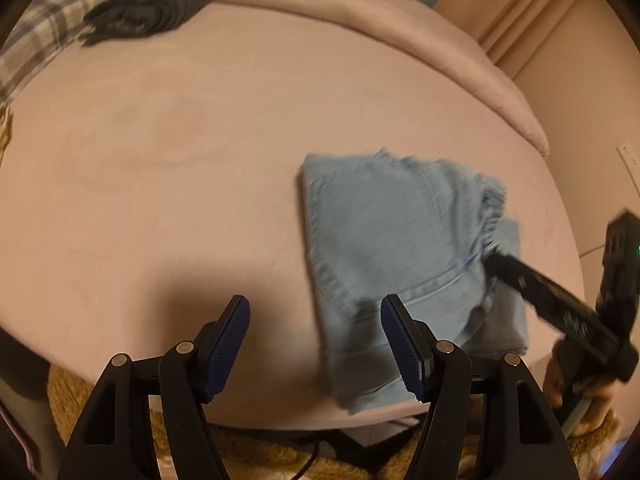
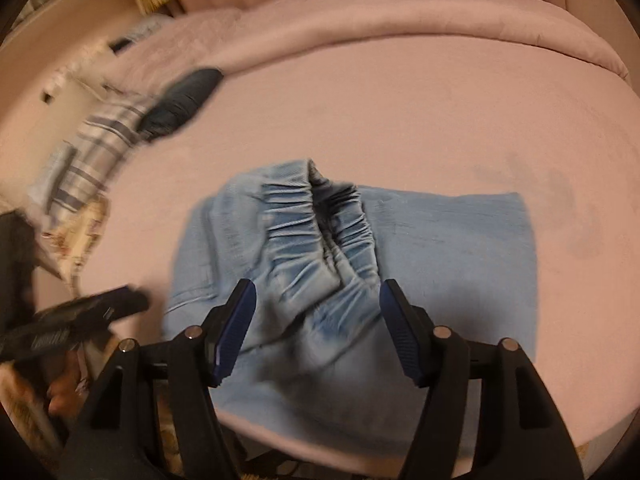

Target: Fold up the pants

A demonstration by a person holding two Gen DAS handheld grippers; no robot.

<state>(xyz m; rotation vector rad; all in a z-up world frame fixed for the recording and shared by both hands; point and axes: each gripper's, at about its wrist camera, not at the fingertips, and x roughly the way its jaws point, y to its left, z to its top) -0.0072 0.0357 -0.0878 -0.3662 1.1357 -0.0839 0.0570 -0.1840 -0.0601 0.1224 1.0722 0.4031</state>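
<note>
Pants (image 2: 352,264) lie folded on pink bed (image 1: 200,160), near its front edge. Left tool (image 1: 316,344) spread, empty, just left of pants. Right tool (image 2: 318,328) spread over elastic waistband (image 2: 320,216), not pinching.

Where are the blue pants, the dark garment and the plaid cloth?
blue pants (image 2: 440,248): right wrist view, flat folded panel.
dark garment (image 1: 148,10): left wrist view, its middle.
plaid cloth (image 2: 100,148): right wrist view, striped middle.
</note>
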